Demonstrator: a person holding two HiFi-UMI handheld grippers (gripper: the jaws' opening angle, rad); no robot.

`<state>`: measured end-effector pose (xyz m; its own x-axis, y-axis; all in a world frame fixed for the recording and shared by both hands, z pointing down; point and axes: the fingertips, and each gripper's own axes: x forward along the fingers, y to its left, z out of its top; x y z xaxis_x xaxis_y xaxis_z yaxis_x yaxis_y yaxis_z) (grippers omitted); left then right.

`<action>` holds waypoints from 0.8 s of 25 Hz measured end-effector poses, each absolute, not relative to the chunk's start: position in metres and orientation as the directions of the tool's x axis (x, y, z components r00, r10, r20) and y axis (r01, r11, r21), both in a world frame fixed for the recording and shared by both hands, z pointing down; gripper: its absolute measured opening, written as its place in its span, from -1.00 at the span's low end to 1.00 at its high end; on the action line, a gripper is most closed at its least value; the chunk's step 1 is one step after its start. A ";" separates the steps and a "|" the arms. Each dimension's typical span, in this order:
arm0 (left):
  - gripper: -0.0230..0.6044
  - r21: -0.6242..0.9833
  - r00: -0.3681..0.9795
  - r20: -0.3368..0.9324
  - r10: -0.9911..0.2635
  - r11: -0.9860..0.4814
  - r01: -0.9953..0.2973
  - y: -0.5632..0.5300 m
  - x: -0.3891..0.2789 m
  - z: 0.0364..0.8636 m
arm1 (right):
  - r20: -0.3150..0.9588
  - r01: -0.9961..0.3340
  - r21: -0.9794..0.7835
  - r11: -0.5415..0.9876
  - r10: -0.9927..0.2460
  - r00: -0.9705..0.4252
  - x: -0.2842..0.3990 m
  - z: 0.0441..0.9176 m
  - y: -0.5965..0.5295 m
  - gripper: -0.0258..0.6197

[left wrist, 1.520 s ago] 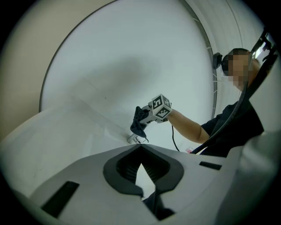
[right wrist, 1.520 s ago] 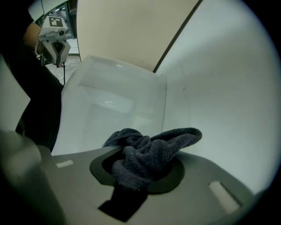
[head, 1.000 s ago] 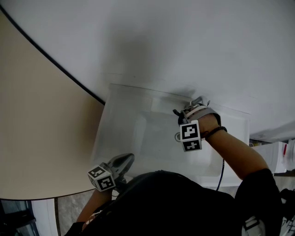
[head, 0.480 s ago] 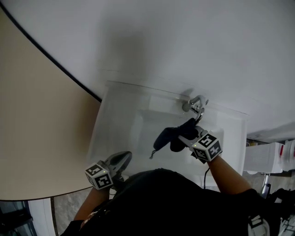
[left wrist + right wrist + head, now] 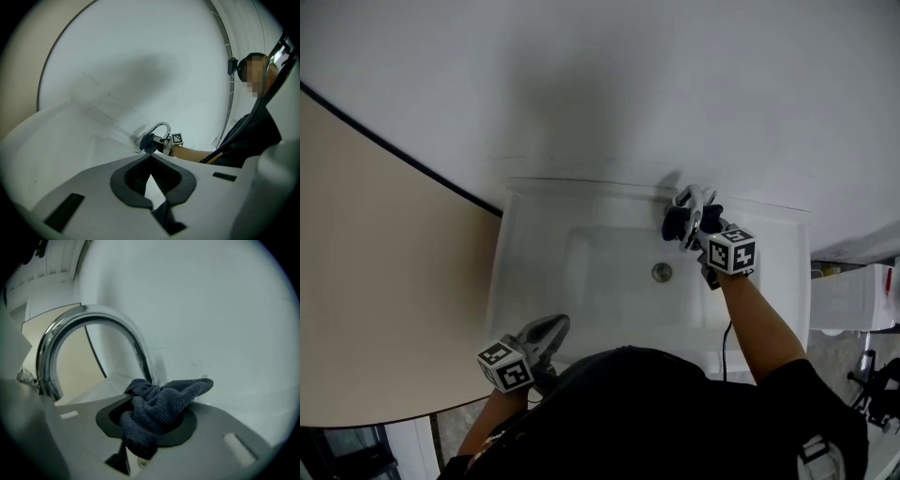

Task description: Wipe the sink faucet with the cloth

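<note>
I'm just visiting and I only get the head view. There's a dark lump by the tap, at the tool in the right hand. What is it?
Observer: A dark blue cloth, bunched up. The right gripper view shows the right gripper shut on it.
Operator: Is it on the tap?
Observer: That view puts the cloth at the foot of the chrome faucet, beneath its arch. I cannot confirm actual contact.
Operator: And the tool at lower left?
Observer: The left gripper view shows the left gripper shut, with nothing between its jaws, aimed across the sink toward the faucet.
</note>
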<state>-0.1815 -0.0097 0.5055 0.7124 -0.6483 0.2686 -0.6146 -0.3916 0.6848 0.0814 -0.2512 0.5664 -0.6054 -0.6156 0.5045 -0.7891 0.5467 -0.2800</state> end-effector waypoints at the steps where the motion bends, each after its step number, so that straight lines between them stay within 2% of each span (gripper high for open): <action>1: -0.95 0.684 0.712 0.272 -0.647 -0.391 -0.616 -0.010 -0.180 0.505 | 0.481 -0.798 -0.306 0.519 -0.639 -0.600 0.081 0.562 -0.262 -0.58; 3: -0.95 0.680 0.715 0.276 -0.643 -0.395 -0.618 -0.010 -0.176 0.504 | 0.466 -0.811 -0.300 0.503 -0.665 -0.584 0.078 0.555 -0.277 -0.58; 8: -0.95 0.683 0.714 0.283 -0.641 -0.388 -0.619 -0.011 -0.174 0.507 | 0.506 -0.820 -0.159 0.550 -0.667 -0.547 0.067 0.560 -0.281 -0.58; 11: -0.95 0.682 0.719 0.282 -0.635 -0.395 -0.616 -0.014 -0.170 0.506 | 0.499 -0.791 -0.253 0.558 -0.625 -0.600 0.068 0.556 -0.279 -0.58; 15: -0.95 0.682 0.723 0.268 -0.637 -0.405 -0.609 -0.017 -0.169 0.502 | 0.289 -0.692 -0.472 0.546 -0.646 -0.707 0.073 0.517 -0.275 -0.58; 17: -0.95 0.679 0.721 0.266 -0.640 -0.407 -0.611 -0.017 -0.171 0.501 | 0.191 -0.629 -0.527 0.571 -0.642 -0.743 0.073 0.495 -0.271 -0.58; 20: -0.95 0.678 0.718 0.265 -0.643 -0.405 -0.614 -0.017 -0.173 0.499 | 0.113 -0.532 -0.558 0.637 -0.577 -0.809 0.066 0.474 -0.255 -0.58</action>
<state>-0.1726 -0.0166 0.4989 0.7180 -0.6434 0.2655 -0.6135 -0.4050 0.6779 0.0658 -0.2552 0.4740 -0.8090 -0.5770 0.1127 -0.5318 0.6366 -0.5585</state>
